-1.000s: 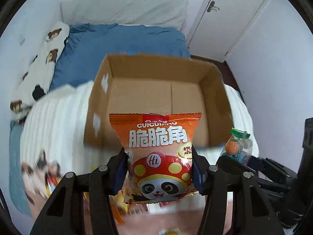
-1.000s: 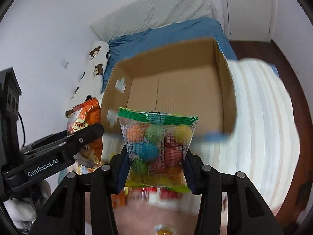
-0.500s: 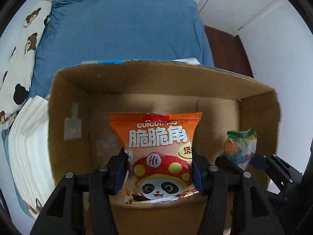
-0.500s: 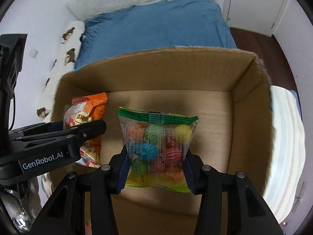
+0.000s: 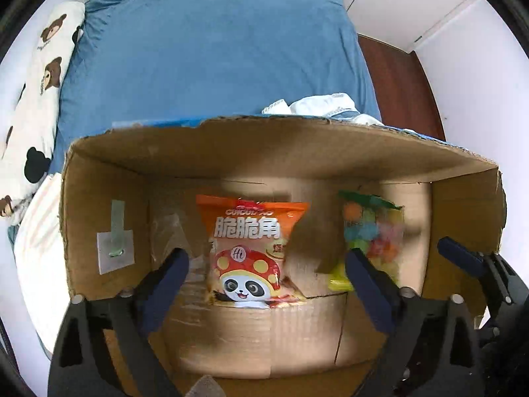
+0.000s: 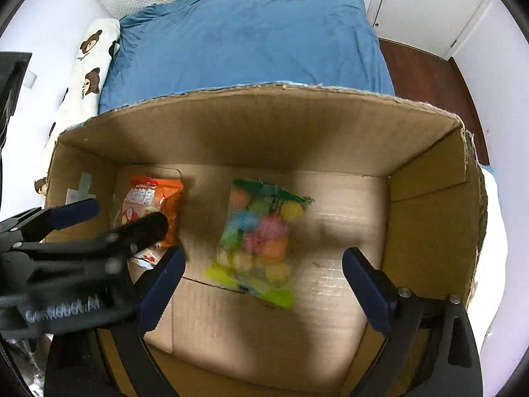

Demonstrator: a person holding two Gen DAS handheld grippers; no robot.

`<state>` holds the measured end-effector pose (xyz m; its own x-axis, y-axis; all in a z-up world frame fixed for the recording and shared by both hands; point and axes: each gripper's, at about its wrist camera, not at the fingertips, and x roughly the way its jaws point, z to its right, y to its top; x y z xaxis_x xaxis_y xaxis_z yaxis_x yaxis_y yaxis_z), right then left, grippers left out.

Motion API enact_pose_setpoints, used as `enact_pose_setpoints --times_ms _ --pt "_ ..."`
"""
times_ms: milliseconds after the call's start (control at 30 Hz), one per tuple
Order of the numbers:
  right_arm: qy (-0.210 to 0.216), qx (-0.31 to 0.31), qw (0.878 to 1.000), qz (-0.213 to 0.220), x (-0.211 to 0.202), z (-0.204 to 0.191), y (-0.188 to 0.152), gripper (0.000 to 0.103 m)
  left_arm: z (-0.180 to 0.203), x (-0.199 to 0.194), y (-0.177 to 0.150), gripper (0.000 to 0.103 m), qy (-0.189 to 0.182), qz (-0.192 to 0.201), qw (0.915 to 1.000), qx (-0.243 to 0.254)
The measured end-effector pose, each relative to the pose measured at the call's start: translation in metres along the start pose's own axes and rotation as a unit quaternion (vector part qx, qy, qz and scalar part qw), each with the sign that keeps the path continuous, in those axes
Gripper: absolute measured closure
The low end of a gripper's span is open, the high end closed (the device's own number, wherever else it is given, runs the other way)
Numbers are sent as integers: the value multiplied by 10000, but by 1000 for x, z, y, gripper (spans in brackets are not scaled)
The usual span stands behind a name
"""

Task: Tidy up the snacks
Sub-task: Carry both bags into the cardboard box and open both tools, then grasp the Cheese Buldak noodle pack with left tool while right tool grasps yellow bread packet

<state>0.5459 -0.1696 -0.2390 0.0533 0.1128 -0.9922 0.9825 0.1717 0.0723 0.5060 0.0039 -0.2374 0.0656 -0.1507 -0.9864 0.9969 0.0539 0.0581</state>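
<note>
An open cardboard box (image 5: 109, 178) (image 6: 429, 178) fills both views. An orange panda snack bag (image 5: 251, 251) lies inside it, free between the spread jaws of my left gripper (image 5: 267, 261), which is open and empty. The bag also shows in the right wrist view (image 6: 152, 201), partly behind the left gripper. A clear bag of coloured candy balls (image 6: 258, 241) is blurred inside the box, free between the spread jaws of my right gripper (image 6: 261, 264), which is open. The candy bag also shows in the left wrist view (image 5: 370, 235).
The box stands on a bed with a blue duvet (image 5: 211, 53) (image 6: 251, 39) and a bear-print pillow (image 5: 36, 76) at the left. A white striped blanket (image 5: 36, 248) lies left of the box. Dark wood floor (image 5: 396, 76) and a white door lie at the right.
Both grippers have opened over the box and let go of their bags. The orange bag and the candy bag have dropped into the box; the candy bag is motion-blurred.
</note>
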Motion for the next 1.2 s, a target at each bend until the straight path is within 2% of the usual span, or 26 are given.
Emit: enact_pose_setpoints --times_ms 233,333,467,667,900,1033,1200 --pt "-2 52 9999 124 -20 2 -12 5 2 -20 -15 6 -119 288 9995 12" --pt "40 135 9996 225 -36 1 -28 5 5 -35 -26 6 -45 551 9985 48" --pt "15 176 9985 523 -62 -3 -52 5 1 -60 -49 6 -131 834 9964 14" --pt "259 409 9947 909 -101 -4 -96 5 -3 -109 -98 6 -170 1379 9903 70" --pt "749 658 9881 1170 -135 -17 -154 5 -19 -155 -155 6 -302 1713 9848 -8" --pt "1074 553 9869 1065 -137 -34 -195 5 -47 -171 -202 6 -282 1814 9828 -215" --pt "1357 132 9886 647 -110 -76 -247 5 -96 -160 -267 6 102 1759 9822 -653"
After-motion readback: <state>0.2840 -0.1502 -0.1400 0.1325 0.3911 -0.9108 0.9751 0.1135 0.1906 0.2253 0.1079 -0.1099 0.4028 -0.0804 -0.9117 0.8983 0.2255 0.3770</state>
